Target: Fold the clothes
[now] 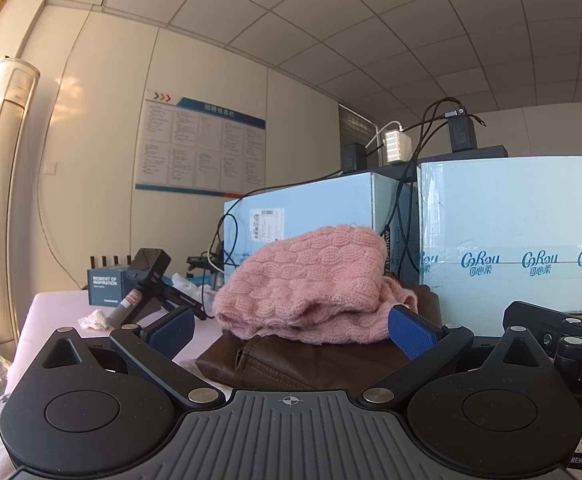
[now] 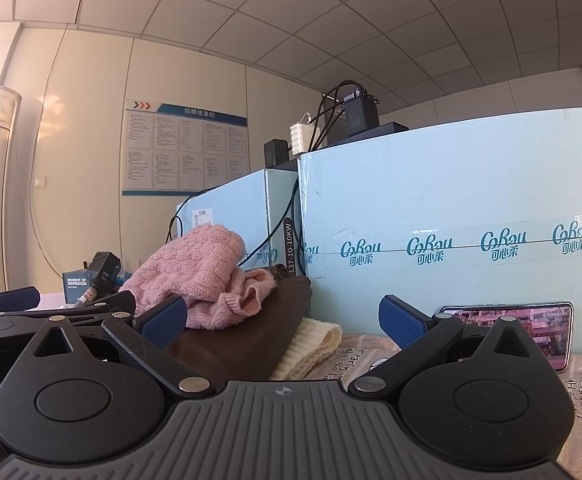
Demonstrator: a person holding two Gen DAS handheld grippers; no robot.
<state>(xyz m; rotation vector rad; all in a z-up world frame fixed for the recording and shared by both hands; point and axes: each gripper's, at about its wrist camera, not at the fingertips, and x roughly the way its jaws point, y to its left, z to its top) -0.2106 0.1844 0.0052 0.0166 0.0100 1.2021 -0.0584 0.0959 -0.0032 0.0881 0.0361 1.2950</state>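
Observation:
A pink cable-knit sweater (image 1: 307, 284) lies bunched on top of a dark brown leather garment (image 1: 291, 362) on the table. My left gripper (image 1: 291, 330) is open, its blue pads just short of the pile and holding nothing. In the right wrist view the pink sweater (image 2: 195, 276) sits left of centre on the brown garment (image 2: 243, 340), and a cream ribbed knit piece (image 2: 311, 346) pokes out beside it. My right gripper (image 2: 283, 322) is open and empty, low over the table in front of the cream piece. The right gripper's body shows at the right edge of the left wrist view.
Two pale blue cardboard boxes (image 2: 451, 240) stand behind the clothes, with chargers and cables (image 1: 431, 140) on top. A phone (image 2: 531, 328) leans against the right box. A dark handheld device (image 1: 151, 280), a small blue box (image 1: 105, 286) and crumpled tissue (image 1: 93, 320) lie at the left.

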